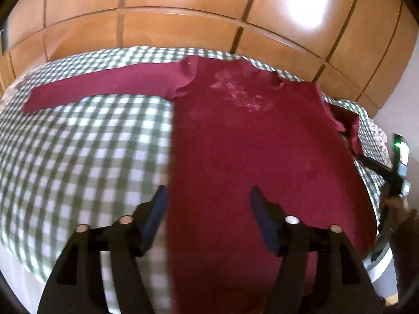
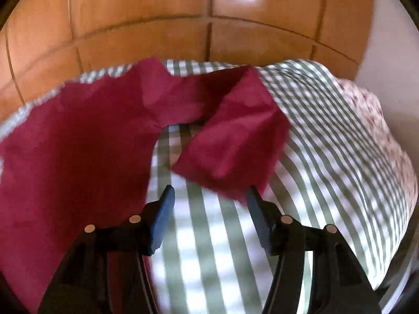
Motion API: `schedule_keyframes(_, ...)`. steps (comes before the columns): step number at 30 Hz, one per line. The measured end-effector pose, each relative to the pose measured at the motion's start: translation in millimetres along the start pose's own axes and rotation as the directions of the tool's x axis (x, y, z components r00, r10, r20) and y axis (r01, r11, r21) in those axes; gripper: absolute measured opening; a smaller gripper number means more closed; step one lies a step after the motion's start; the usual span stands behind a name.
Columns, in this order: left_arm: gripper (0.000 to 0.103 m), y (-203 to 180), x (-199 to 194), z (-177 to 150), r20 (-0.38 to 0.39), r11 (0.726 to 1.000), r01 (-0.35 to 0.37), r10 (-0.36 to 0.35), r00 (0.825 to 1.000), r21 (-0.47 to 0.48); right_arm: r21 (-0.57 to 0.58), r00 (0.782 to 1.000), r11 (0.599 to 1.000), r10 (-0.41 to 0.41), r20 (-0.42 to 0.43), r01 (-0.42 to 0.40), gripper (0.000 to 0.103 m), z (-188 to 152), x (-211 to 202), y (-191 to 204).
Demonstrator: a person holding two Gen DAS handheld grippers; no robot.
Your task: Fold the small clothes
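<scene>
Basically, both jaws gape empty: left gripper (image 1: 207, 196) over the maroon long-sleeve shirt (image 1: 235, 136), soft and limp; right gripper (image 2: 209, 196) should pinch the bunched sleeve's (image 2: 233, 141) cuff edge.

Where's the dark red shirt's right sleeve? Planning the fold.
In the right wrist view, the sleeve lies bent on the green checked bedcover, beyond the open right gripper.

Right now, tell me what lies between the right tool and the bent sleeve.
Only bare checked bedcover separates the right tool from the bent sleeve, seen in the right wrist view.
</scene>
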State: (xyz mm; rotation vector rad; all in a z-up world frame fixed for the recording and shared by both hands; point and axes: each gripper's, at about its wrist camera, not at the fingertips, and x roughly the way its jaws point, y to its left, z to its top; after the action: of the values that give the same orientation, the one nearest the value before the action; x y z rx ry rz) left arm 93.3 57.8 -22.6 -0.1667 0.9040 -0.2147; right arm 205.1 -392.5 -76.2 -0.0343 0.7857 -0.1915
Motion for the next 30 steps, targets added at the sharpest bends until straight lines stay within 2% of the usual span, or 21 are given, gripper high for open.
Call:
schedule_keyframes(3, 0.069, -20, 15, 3, -0.028, 0.999, 0.018, -0.017, 0.999, 0.046, -0.052, 0.999, 0.998, -0.037, -0.026, 0.035, 0.058, 4, 32, 3)
schedule_keyframes(4, 0.069, -28, 21, 4, -0.041, 0.997, 0.016, -0.013, 0.999, 0.073, -0.041, 0.999, 0.999, -0.027, -0.023, 0.026, 0.051, 2, 35, -1)
schedule_keyframes(5, 0.069, -33, 25, 4, -0.047, 0.996, 0.015, -0.011, 0.999, 0.092, -0.028, 1.000, 0.999, -0.020, -0.024, 0.019, 0.015, 5, 36, -4)
schedule_keyframes(6, 0.069, -38, 27, 4, -0.051, 0.994, 0.017, -0.011, 0.999, 0.111, -0.022, 0.999, 0.999, -0.041, -0.024, 0.041, 0.008, 10, 34, -9)
schedule_keyframes(7, 0.069, -43, 31, 4, -0.057, 0.991, 0.018, -0.011, 0.998, 0.133, -0.018, 0.998, 0.998, -0.062, -0.022, 0.061, 0.008, 13, 32, -14)
schedule_keyframes(10, 0.069, -51, 40, 5, -0.066, 0.987, 0.015, -0.005, 0.998, 0.158, 0.069, 0.998, 0.996, -0.051, 0.046, 0.048, 0.008, 23, 4, -46)
schedule_keyframes(15, 0.069, -50, 60, 2, -0.108, 0.990, 0.003, 0.012, 0.994, 0.139, 0.208, 0.982, 0.977, -0.080, 0.168, 0.044, 0.007, 45, -57, -109)
schedule_keyframes(19, 0.069, -47, 70, -1, -0.129, 0.991, -0.013, 0.030, 0.991, 0.130, 0.324, 0.969, 0.942, -0.159, 0.189, 0.092, 0.007, 71, -72, -168)
schedule_keyframes(22, 0.072, -48, 73, -2, -0.131, 0.991, -0.015, 0.033, 0.991, 0.135, 0.386, 0.957, 0.904, -0.254, 0.140, 0.184, 0.007, 86, -61, -212)
schedule_keyframes(25, 0.072, -48, 76, -1, -0.136, 0.992, -0.016, 0.033, 0.990, 0.126, 0.402, 0.935, 0.865, -0.350, 0.054, 0.300, 0.006, 92, -34, -244)
schedule_keyframes(28, 0.072, -49, 77, 0, -0.138, 0.992, -0.021, 0.039, 0.990, 0.127, 0.373, 0.912, 0.842, -0.408, -0.031, 0.389, 0.006, 89, 1, -258)
schedule_keyframes(30, 0.073, -48, 76, 2, -0.140, 0.992, -0.019, 0.037, 0.989, 0.126, 0.360, 0.906, 0.835, -0.415, -0.082, 0.415, 0.007, 81, 20, -255)
